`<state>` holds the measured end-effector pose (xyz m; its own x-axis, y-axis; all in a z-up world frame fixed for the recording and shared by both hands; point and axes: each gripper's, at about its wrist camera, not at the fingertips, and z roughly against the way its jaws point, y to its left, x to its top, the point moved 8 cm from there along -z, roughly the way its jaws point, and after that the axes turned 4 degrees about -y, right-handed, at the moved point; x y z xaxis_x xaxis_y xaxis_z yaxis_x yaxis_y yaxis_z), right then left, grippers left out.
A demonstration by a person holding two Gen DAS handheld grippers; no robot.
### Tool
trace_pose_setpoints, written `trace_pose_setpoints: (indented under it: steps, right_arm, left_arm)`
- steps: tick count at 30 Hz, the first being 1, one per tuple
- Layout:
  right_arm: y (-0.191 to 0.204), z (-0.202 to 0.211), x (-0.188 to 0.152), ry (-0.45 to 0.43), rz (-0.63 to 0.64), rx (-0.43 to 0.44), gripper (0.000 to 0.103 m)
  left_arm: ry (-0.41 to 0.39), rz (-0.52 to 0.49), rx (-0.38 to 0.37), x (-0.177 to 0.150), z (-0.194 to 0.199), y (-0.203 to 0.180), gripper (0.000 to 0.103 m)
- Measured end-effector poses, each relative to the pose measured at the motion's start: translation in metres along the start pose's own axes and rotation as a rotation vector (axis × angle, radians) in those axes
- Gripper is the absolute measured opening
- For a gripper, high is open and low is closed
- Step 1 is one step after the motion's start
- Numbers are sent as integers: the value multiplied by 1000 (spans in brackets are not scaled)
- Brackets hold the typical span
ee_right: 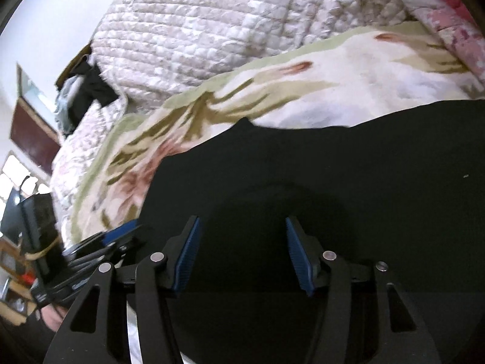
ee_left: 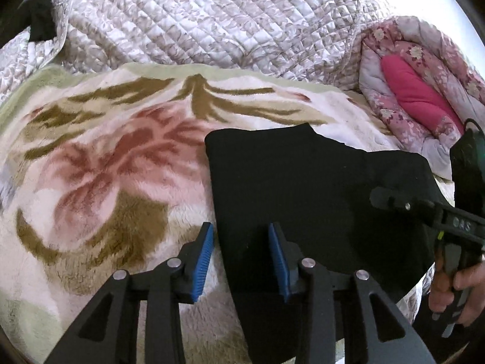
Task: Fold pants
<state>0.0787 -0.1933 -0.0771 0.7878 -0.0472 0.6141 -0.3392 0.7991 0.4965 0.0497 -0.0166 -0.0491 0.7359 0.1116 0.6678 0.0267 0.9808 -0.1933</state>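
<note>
Black pants (ee_left: 315, 194) lying flat on a fuzzy floral blanket (ee_left: 100, 182), already down to a fairly compact dark slab, near edge hanging toward the camera. Quilted cover (ee_left: 194, 21) bunched up behind, pink flowered comforter (ee_left: 424, 91) off on the right side.

Left gripper (ee_left: 241, 261) hovering low right at the left edge of the fabric, blue pads (ee_left: 203, 261) spread apart, nothing pinched between them. One finger over the blanket, the other over the cloth, so basically straddling the edge. Right gripper (ee_right: 242, 254) sitting above the middle of the pants, jaws wide apart too, empty. Can't tell whether either one is actually touching the fabric or just above it.

Handling-wise: looks like soft, thin-ish knit or cotton, floppy, zero stiffness, light. Probably going to sag and slide on itself if lifted from only one spot, and the plush blanket underneath will likely drag at it a bit. Layers stacked up, so easy to grab just the top one by accident.

Best bet, judging from this: pinch the near corners or the edge on each side, all layers at once, pads well past the hem, then lift both together and carry across. Grabbing mid-panel would just bunch it up

Hard to read creases, all too black
</note>
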Motion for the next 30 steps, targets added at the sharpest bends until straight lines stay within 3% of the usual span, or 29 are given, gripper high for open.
trace_pose_setpoints:
  steps: [9, 13, 16, 24, 28, 30]
  right_arm:
    - [-5, -16, 11, 4, -24, -7, 44]
    - [-6, -17, 5, 28, -38, 14, 15]
    - [-13, -18, 7, 30, -90, 24, 3]
    - [-3, 15, 10, -68, -92, 51, 2]
    - [-25, 0, -5, -7, -150, 6, 2]
    - [-21, 5, -1, -26, -131, 2, 2]
  left_arm:
    - [-1, -1, 4, 2, -1, 1, 45]
    - [-1, -2, 3, 2, -1, 1, 45]
    - [-2, 0, 2, 3, -2, 3, 45]
    - [-7, 8, -7, 3, 4, 3, 45]
    - [-3, 8, -16, 1, 5, 2, 45]
    - [-5, 6, -16, 2, 5, 1, 45]
